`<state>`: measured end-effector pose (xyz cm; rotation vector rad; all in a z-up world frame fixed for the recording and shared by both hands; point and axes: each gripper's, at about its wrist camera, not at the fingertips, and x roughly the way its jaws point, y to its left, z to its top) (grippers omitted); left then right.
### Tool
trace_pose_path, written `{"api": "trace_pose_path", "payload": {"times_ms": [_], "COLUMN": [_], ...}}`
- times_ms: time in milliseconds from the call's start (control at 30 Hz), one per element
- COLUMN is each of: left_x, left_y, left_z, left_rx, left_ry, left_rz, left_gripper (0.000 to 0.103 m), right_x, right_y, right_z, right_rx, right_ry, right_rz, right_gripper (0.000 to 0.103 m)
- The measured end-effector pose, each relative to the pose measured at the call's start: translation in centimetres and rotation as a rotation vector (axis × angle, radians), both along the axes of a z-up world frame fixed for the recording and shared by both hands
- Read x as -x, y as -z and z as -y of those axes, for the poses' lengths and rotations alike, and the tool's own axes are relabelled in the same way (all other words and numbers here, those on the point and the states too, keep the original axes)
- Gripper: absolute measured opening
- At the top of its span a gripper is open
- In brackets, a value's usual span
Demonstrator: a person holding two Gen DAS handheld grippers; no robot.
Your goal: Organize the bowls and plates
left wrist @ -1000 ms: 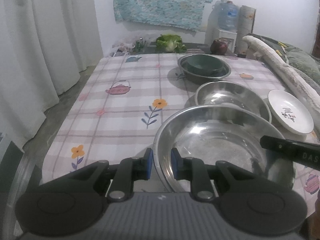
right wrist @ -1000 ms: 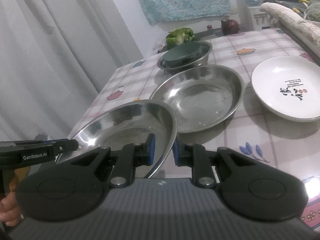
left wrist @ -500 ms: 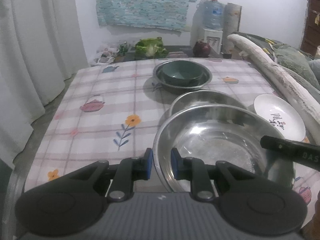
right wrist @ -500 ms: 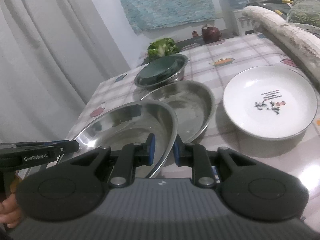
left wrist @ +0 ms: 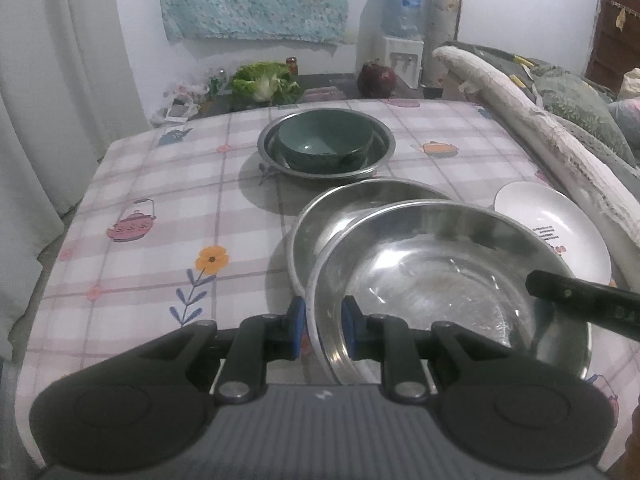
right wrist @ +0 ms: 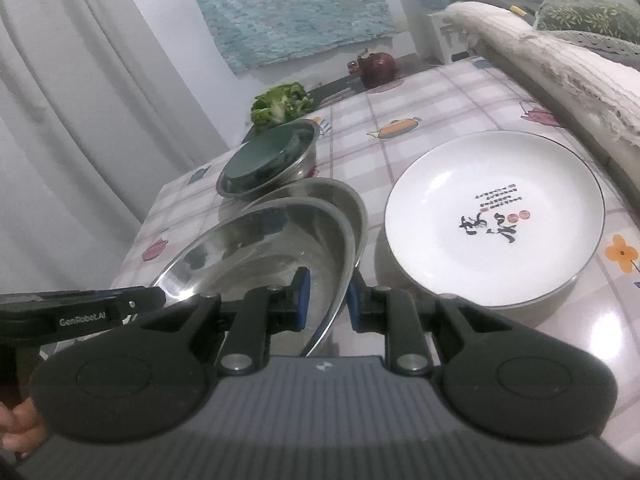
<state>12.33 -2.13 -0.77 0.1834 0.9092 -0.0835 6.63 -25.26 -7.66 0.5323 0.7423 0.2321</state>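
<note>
I carry a wide steel basin (left wrist: 440, 280) (right wrist: 264, 252) between both grippers. My left gripper (left wrist: 322, 326) is shut on its near left rim, and my right gripper (right wrist: 326, 304) is shut on its right rim. The basin hangs over a second steel basin (left wrist: 344, 208) (right wrist: 344, 200) that rests on the table and covers most of it. Behind them a dark green bowl (left wrist: 324, 142) (right wrist: 260, 156) sits inside a third steel basin (left wrist: 384, 136) (right wrist: 304, 152). A white plate (left wrist: 560, 224) (right wrist: 492, 216) with printed characters lies to the right.
The table (left wrist: 168, 200) wears a checked cloth with teapot and flower prints. A rolled white mat (left wrist: 540, 144) (right wrist: 560, 68) runs along its right edge. Lettuce (left wrist: 264, 80), a red onion (left wrist: 378, 76) and a water dispenser (left wrist: 400, 36) stand beyond the far edge. Curtains (left wrist: 48, 80) hang at left.
Both grippers have carried the steel basin forward and slightly down, so it now overlaps most of the second basin. The white plate and green bowl look nearer.
</note>
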Motion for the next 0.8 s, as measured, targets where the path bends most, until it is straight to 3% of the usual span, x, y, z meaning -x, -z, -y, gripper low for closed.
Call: {"api": "trace_pose_path", "payload": {"times_ms": [667, 800], "left_x": [-3.7, -4.0], "left_y": [1.9, 2.0], "left_z": [-0.3, -0.5], "left_rx": [0.011, 0.02], "left_ry": [0.017, 0.013], "left_rz": [-0.041, -0.041], "left_gripper": [0.023, 0.025], "right_x": [-3.1, -3.5], "right_y": [1.5, 1.5], "right_z": [-0.4, -0.3], "right_rx": [0.0, 0.004], "right_ry": [0.026, 0.031], "right_rz": [-0.054, -0.06], "right_gripper": [0.022, 0.029]}}
